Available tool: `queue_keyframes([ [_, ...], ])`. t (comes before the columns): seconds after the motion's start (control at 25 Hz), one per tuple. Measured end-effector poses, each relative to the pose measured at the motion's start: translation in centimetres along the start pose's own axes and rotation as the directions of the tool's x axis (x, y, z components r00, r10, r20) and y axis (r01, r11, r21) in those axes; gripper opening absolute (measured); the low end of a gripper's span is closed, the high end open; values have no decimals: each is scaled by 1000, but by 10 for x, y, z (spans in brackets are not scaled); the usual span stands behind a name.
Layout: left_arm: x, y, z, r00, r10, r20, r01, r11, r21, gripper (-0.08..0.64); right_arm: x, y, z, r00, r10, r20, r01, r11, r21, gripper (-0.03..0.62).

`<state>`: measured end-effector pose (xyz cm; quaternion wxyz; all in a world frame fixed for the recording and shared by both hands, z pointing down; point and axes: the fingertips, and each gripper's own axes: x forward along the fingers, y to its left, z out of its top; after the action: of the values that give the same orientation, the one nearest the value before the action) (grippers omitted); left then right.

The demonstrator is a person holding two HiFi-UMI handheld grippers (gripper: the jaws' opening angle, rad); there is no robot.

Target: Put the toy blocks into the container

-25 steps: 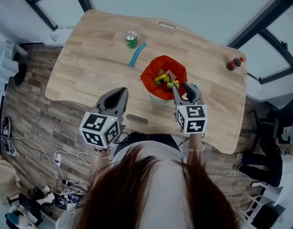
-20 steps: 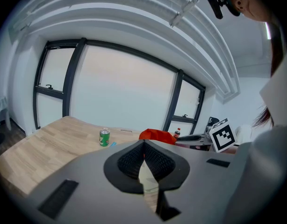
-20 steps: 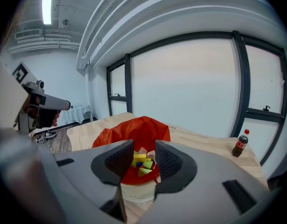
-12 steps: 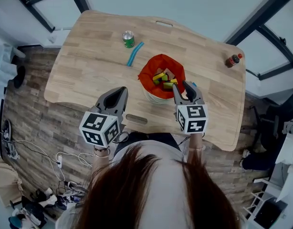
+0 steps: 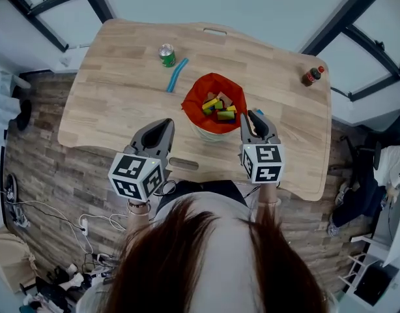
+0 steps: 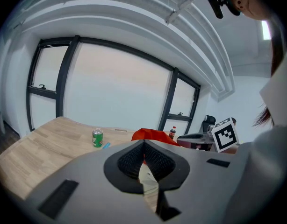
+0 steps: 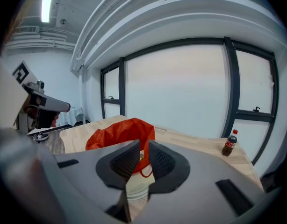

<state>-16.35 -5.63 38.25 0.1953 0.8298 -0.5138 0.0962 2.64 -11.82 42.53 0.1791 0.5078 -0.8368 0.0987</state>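
Near table (image 5: 115,90) edge: L fingers (image 6: 130,160) clenched, R fingers (image 7: 124,163) just narrowing, empty; blocks (image 5: 219,113) half-hidden in container (image 5: 194,100).

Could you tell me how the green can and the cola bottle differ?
The green can is squat with a silver top; the cola bottle is dark, slimmer, red-capped. The green can stands beside a blue strip; the cola bottle stands alone near the right edge. Both stand upright on the table.
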Motion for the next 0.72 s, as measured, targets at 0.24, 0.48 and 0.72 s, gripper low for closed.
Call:
queue_keyframes([
  [0.24, 9, -5, 0, 1000, -25, -9, 25, 1000, 9, 9, -5, -9, -5, 1000, -29, -3, 29, 1000, -3, 55],
  [0.48, 18, -14, 2, 998, -53, -17, 53, 998, 26, 9, -13, -20, -9, 998, -59, -8, 59, 998, 6, 49],
  [0.72, 25, -21, 4, 997, -78, -18, 78, 996, 35, 9, -19, -27, -16, 997, -80, -25, 80, 997, 19, 49],
])
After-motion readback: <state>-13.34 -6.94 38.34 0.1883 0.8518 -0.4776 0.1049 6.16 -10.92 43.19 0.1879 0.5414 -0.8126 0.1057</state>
